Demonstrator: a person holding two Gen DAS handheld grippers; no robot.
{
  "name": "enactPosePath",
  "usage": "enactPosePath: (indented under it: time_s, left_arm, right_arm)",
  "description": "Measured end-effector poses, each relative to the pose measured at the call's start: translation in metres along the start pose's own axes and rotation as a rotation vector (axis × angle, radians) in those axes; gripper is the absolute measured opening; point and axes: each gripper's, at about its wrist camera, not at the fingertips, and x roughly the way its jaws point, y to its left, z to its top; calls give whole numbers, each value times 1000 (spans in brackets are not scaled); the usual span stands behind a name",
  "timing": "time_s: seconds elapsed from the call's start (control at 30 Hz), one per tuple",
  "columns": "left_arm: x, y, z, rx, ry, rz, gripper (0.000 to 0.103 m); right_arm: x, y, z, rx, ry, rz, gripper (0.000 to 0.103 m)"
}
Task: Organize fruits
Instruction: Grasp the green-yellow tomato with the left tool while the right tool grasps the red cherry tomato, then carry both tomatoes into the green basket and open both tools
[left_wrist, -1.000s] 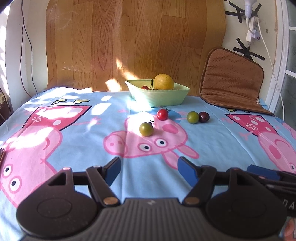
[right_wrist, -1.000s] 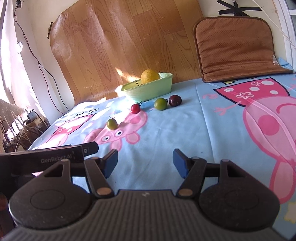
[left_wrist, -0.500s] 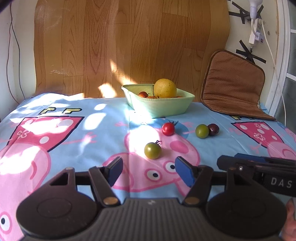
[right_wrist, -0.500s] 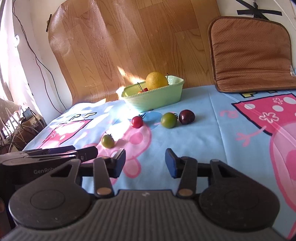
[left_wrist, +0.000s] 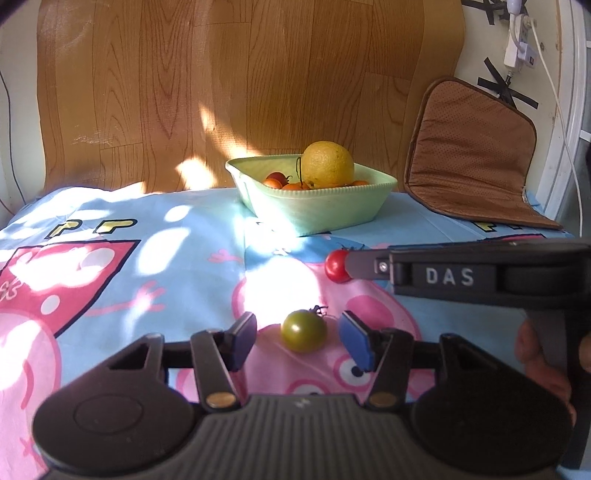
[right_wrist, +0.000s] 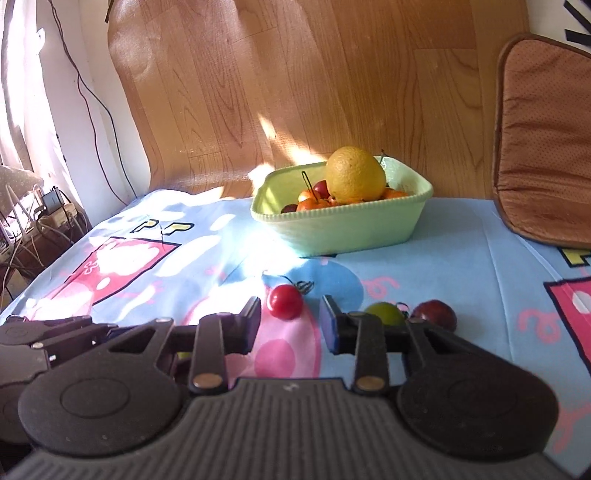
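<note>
A green tomato (left_wrist: 303, 331) lies on the cartoon cloth between the open fingers of my left gripper (left_wrist: 298, 341), not touched. A red tomato (right_wrist: 284, 301) lies just ahead of my open right gripper (right_wrist: 290, 325); it also shows in the left wrist view (left_wrist: 335, 266), beside the right gripper's finger. A second green tomato (right_wrist: 384, 314) and a dark plum-coloured one (right_wrist: 433, 312) lie right of it, partly hidden by the right gripper's finger. A pale green bowl (left_wrist: 317, 210) (right_wrist: 343, 225) at the back holds a yellow citrus (left_wrist: 328, 164) and small red and orange fruits.
A brown cushion (left_wrist: 471, 147) leans on the wall at the back right. A wood-pattern sheet (left_wrist: 240, 85) covers the wall behind the bowl. Cables and a box (right_wrist: 55, 201) sit off the cloth's left edge.
Both grippers have moved forward toward the fruit. The green tomato now sits between my left fingers and the red tomato just ahead of my right ones. Both stayed open.
</note>
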Motion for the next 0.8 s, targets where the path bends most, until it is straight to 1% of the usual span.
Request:
enactPosePath:
  time_s: [0.03, 0.07, 0.2, 0.23, 0.27, 0.37, 0.47, 0.53, 0.6, 0.67, 0.73, 0.8]
  left_arm:
    - [1, 0, 0, -2, 5, -6, 44]
    - [3, 1, 1, -7, 9, -6, 43]
    - [9, 3, 3, -27, 10, -19, 28]
    - [9, 4, 4, -27, 9, -24, 27]
    - [9, 4, 4, -27, 8, -33, 27]
    - [7, 3, 3, -16, 4, -55, 27]
    - [-1, -5, -3, 28, 4, -62, 27]
    - [-9, -10, -10, 47, 14, -80, 27]
    - [-22, -16, -20, 64, 14, -104, 27]
    - [-36, -21, -30, 69, 7, -123, 27]
    - [-52, -25, -41, 74, 8, -142, 27]
    - [-65, -28, -51, 55, 23, -182, 27]
  right_arm:
    - [6, -1, 3, 0, 10, 6, 38]
    - [11, -1, 5, -4, 19, 9, 38]
    - [29, -1, 6, -13, 60, 22, 37]
    - [28, 1, 5, -33, 50, 18, 34]
    - [28, 3, 4, -43, 55, 24, 27]
    - [22, 5, 1, -36, 50, 24, 27]
    - [5, 7, -7, -36, 43, 12, 27]
    - [-13, 6, -18, -42, 31, -17, 27]
    - [-32, 3, -31, -14, 29, -34, 27]
    - [-53, 2, -44, 1, 20, -49, 27]
    - [-76, 9, -61, -17, 6, -69, 27]
    - [-97, 19, -76, -42, -12, -81, 27]
